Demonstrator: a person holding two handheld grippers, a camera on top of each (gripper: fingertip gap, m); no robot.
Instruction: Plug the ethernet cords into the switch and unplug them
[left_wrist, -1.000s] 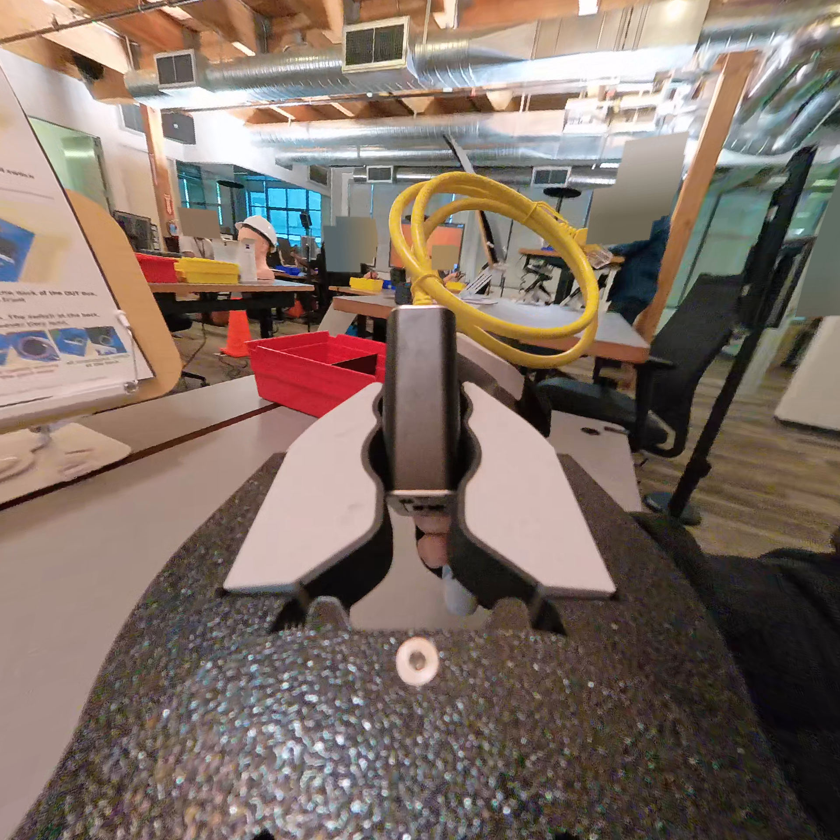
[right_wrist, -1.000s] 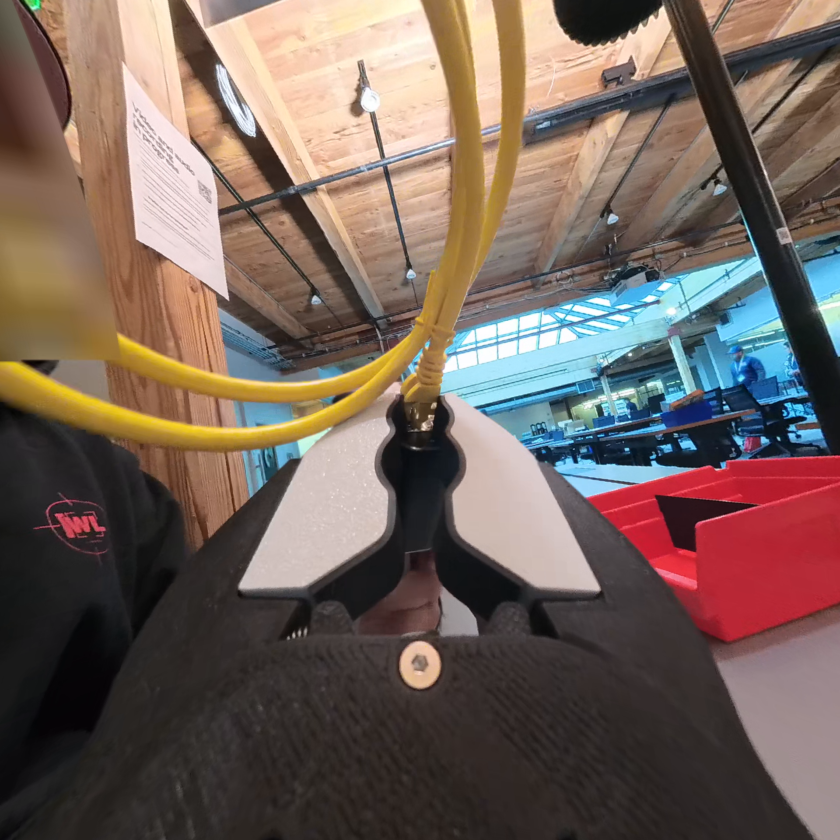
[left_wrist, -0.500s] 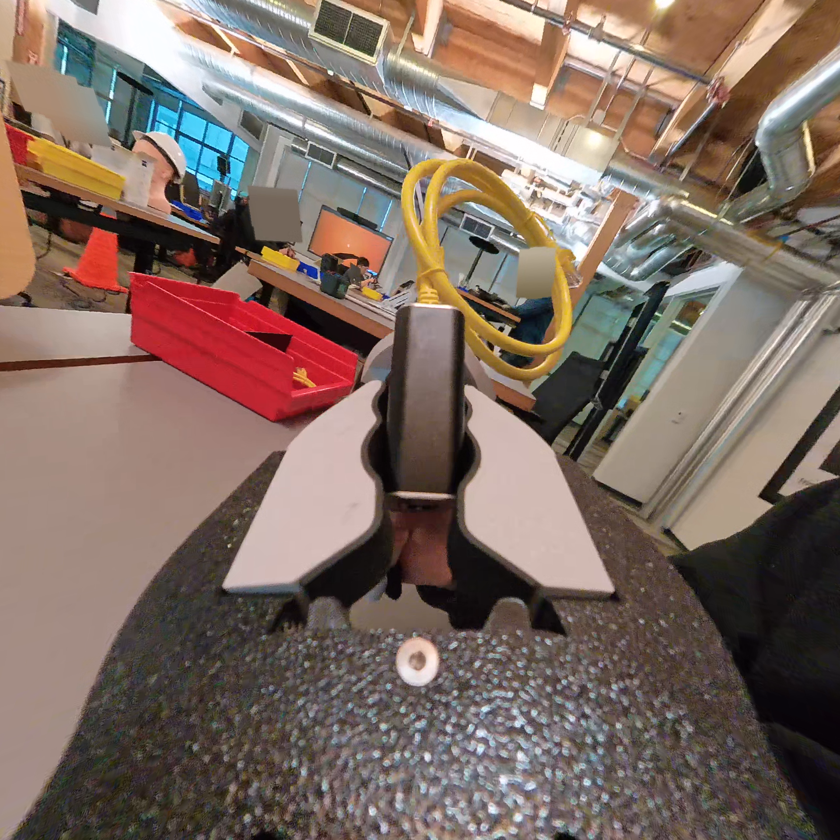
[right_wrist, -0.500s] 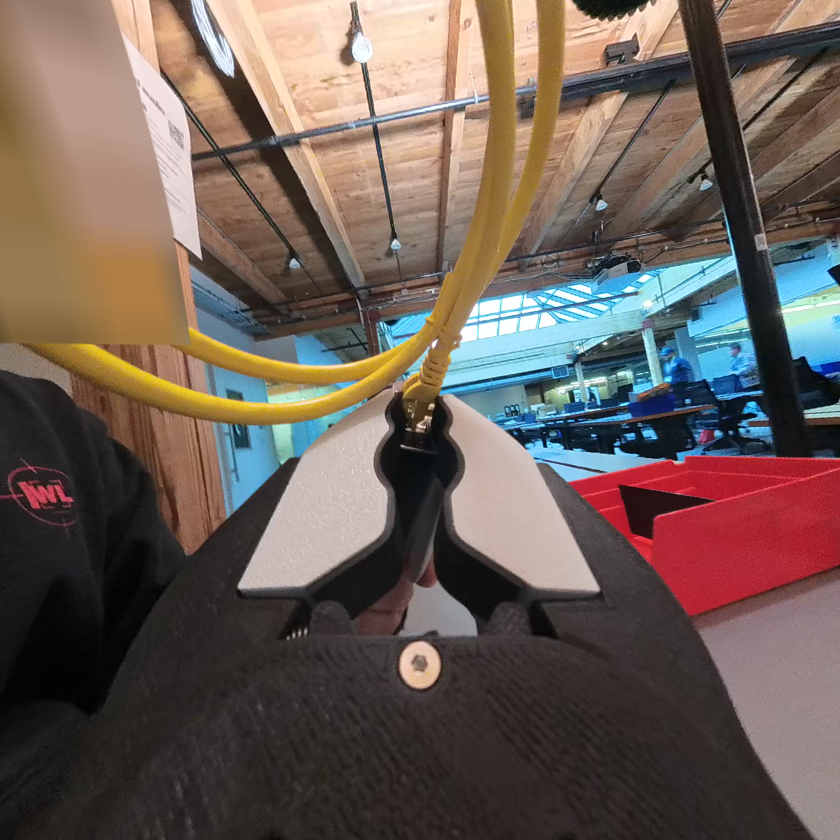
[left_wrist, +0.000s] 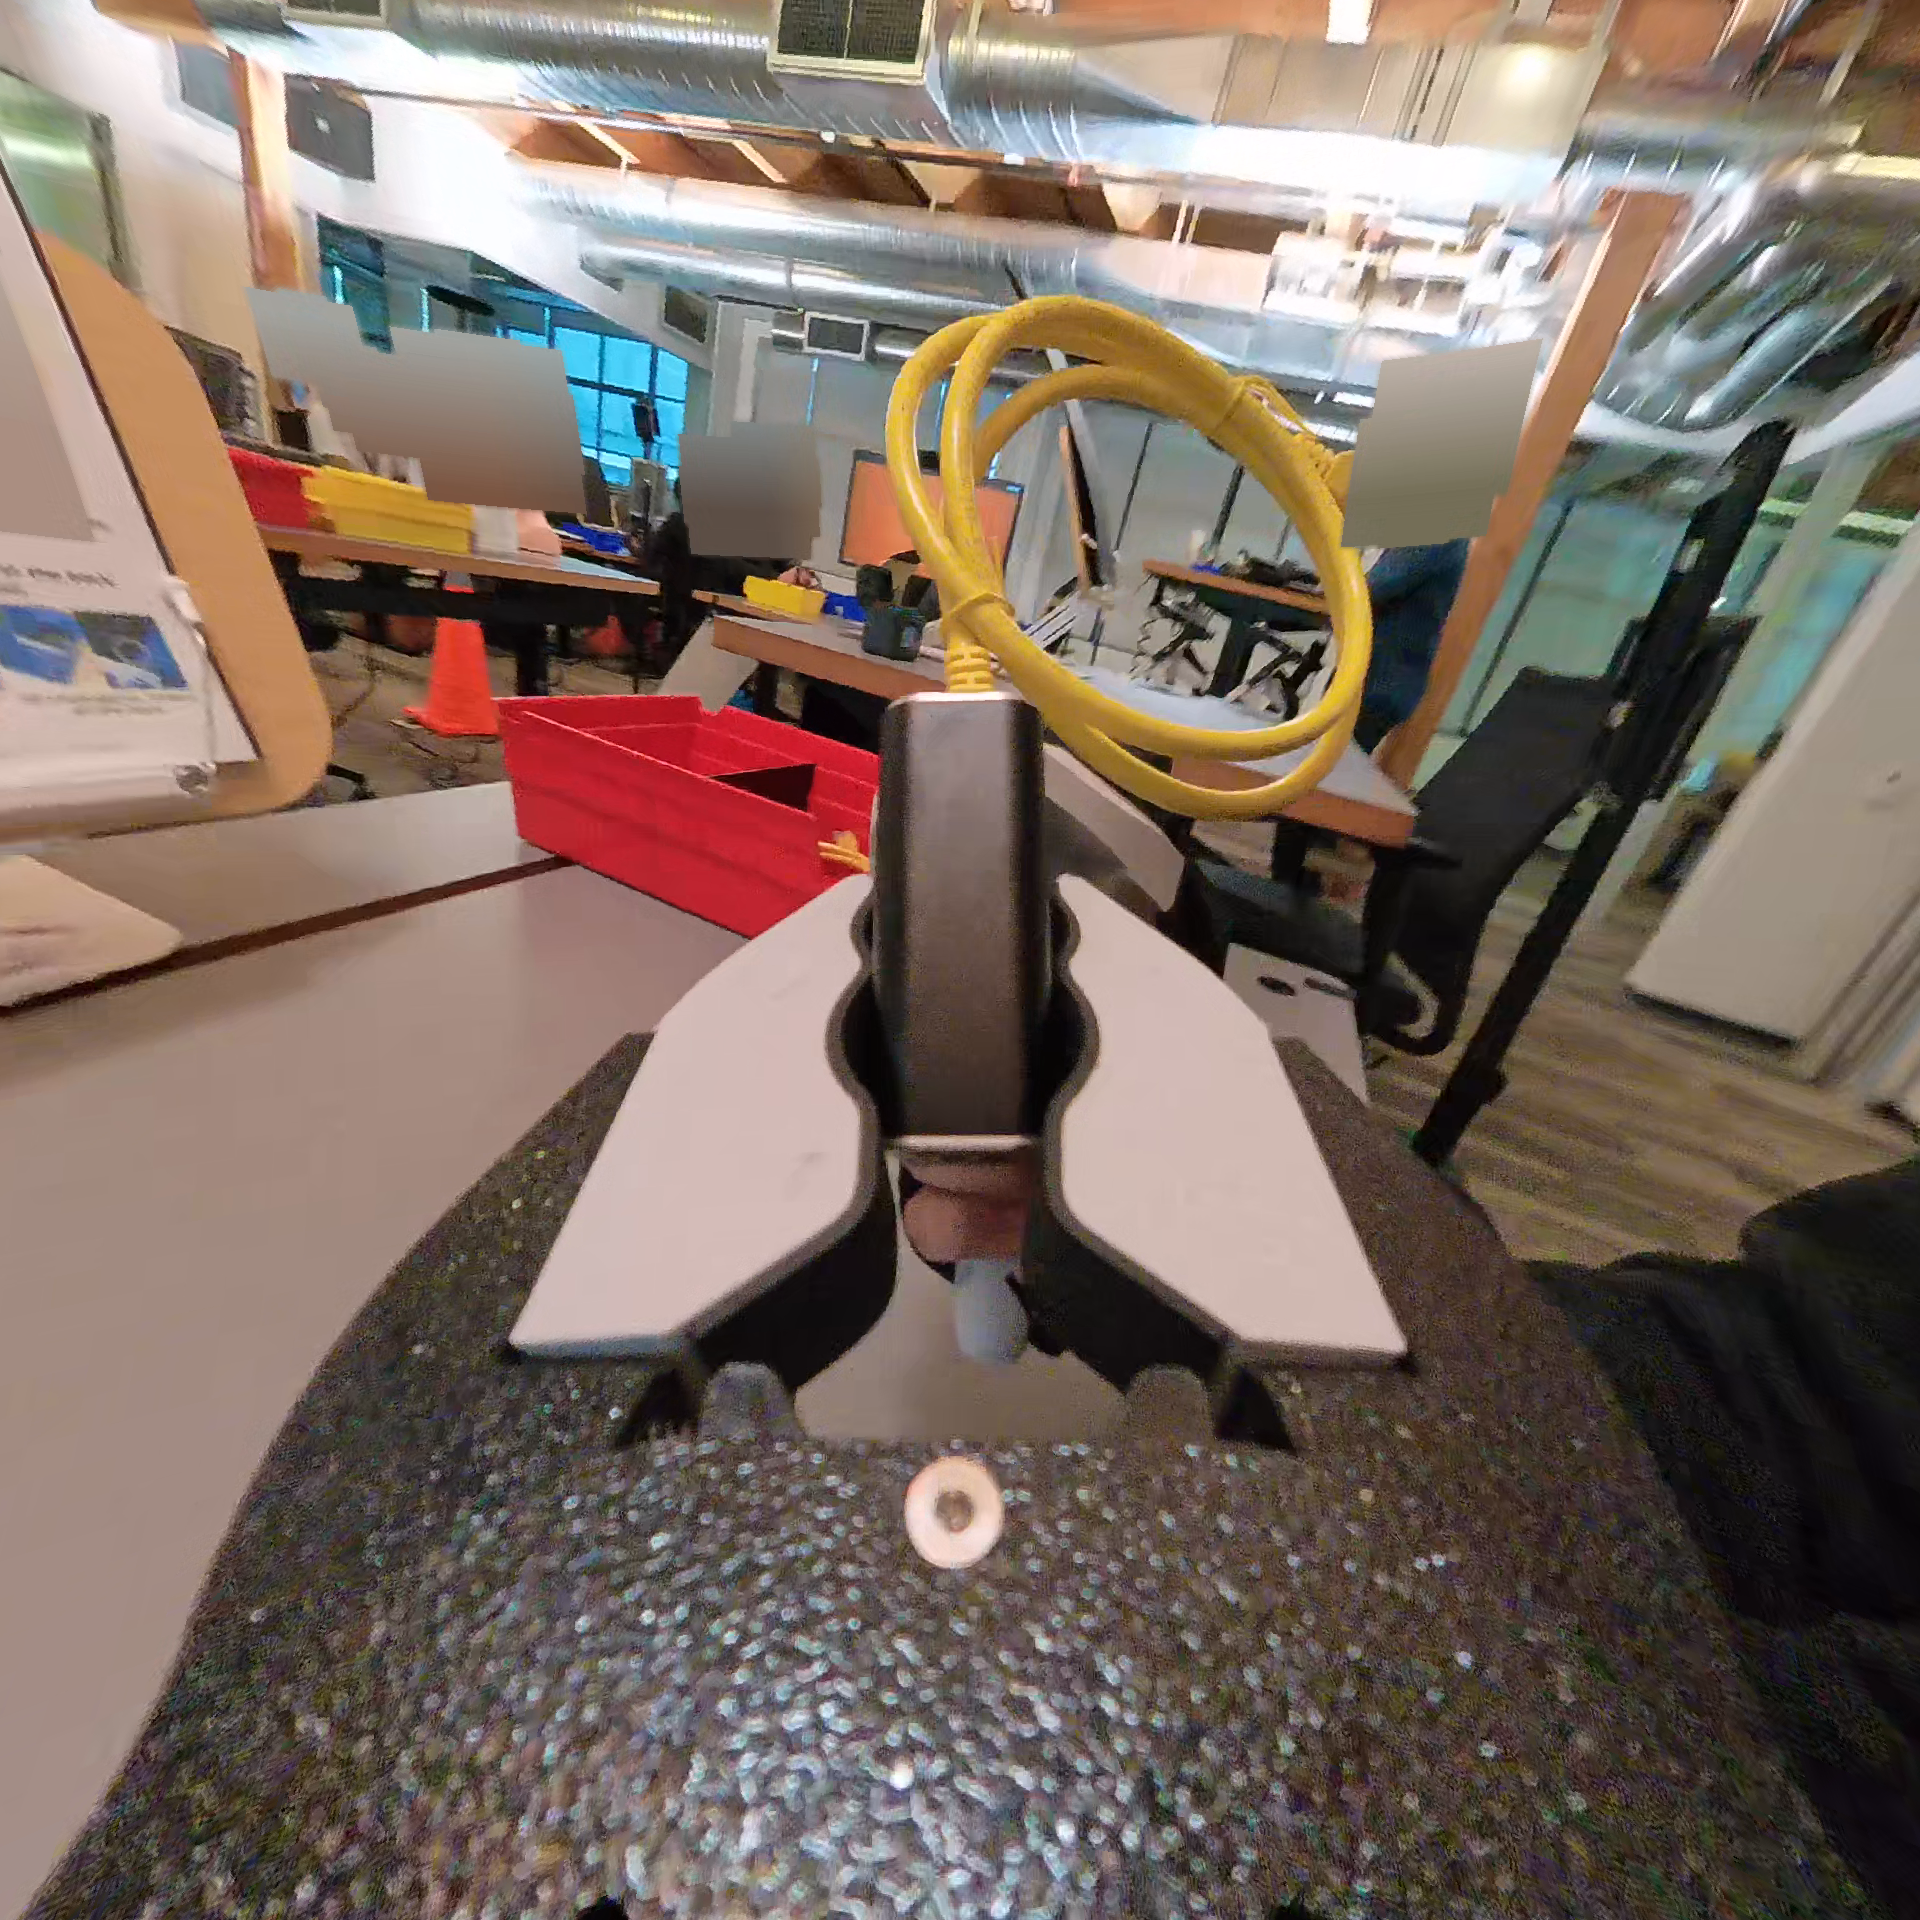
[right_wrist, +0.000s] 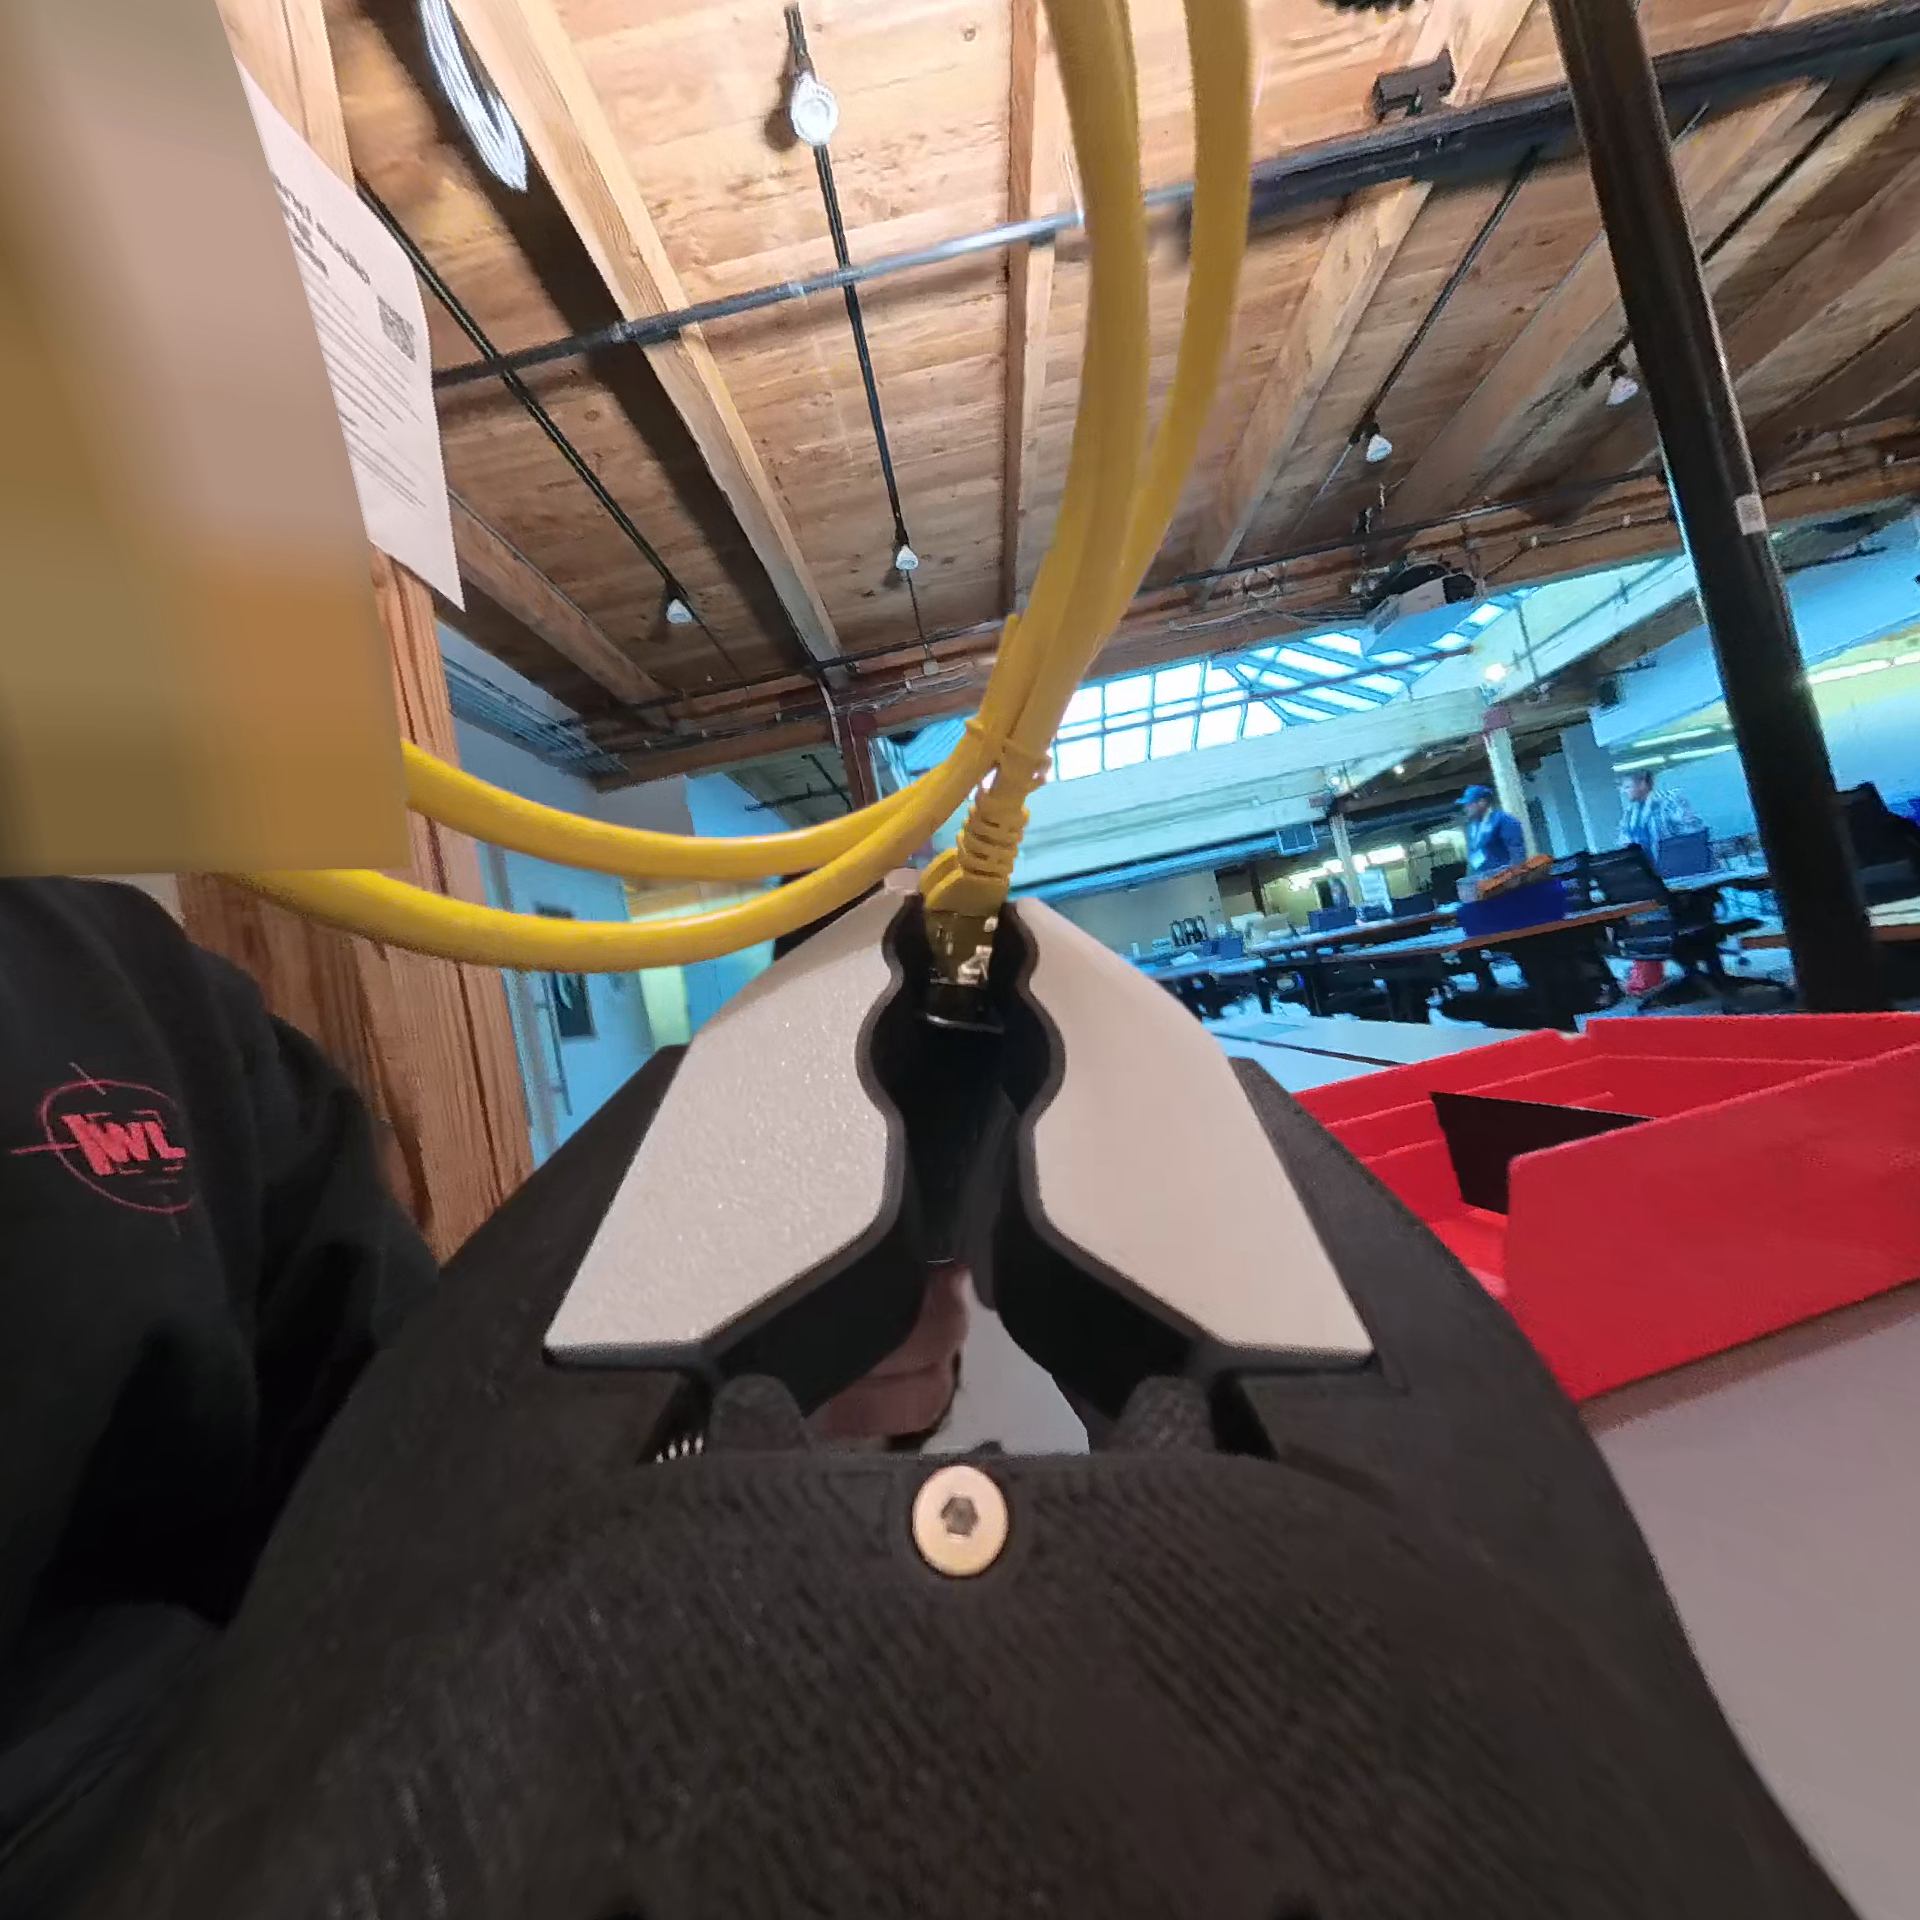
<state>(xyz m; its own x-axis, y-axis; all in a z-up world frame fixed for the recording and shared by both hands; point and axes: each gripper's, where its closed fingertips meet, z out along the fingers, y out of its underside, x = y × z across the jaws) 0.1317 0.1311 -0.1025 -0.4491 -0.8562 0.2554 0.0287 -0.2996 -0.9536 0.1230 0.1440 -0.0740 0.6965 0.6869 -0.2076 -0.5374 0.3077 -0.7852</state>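
Observation:
In the left wrist view my left gripper (left_wrist: 958, 899) is shut on a black switch (left_wrist: 956, 914), held edge-on above the grey table (left_wrist: 312, 1122). A yellow ethernet cord (left_wrist: 1132, 727) comes out of the switch's far end and coils in a loop above it. Its other plug (left_wrist: 1314, 457) hangs free at the top right of the loop. In the right wrist view my right gripper (right_wrist: 961, 920) is shut on the cord's plug (right_wrist: 966, 951), with the black switch (right_wrist: 956, 1101) between the fingers just behind it. The yellow cord (right_wrist: 1101, 520) rises and loops to the left.
A red bin (left_wrist: 665, 800) sits on the table beyond the grippers and shows in the right wrist view (right_wrist: 1683, 1195). A sign stand (left_wrist: 104, 644) is at the left. A black pole (left_wrist: 1621, 748) and an office chair (left_wrist: 1496, 831) are on the right. A person's black sleeve (right_wrist: 135, 1247) is close at the left. The tips of both grippers are at nearly the same place.
The left gripper, still holding the switch, has tilted down and swung back left, so the sign stand is in view again. The right gripper keeps its grip on the plug and has barely moved.

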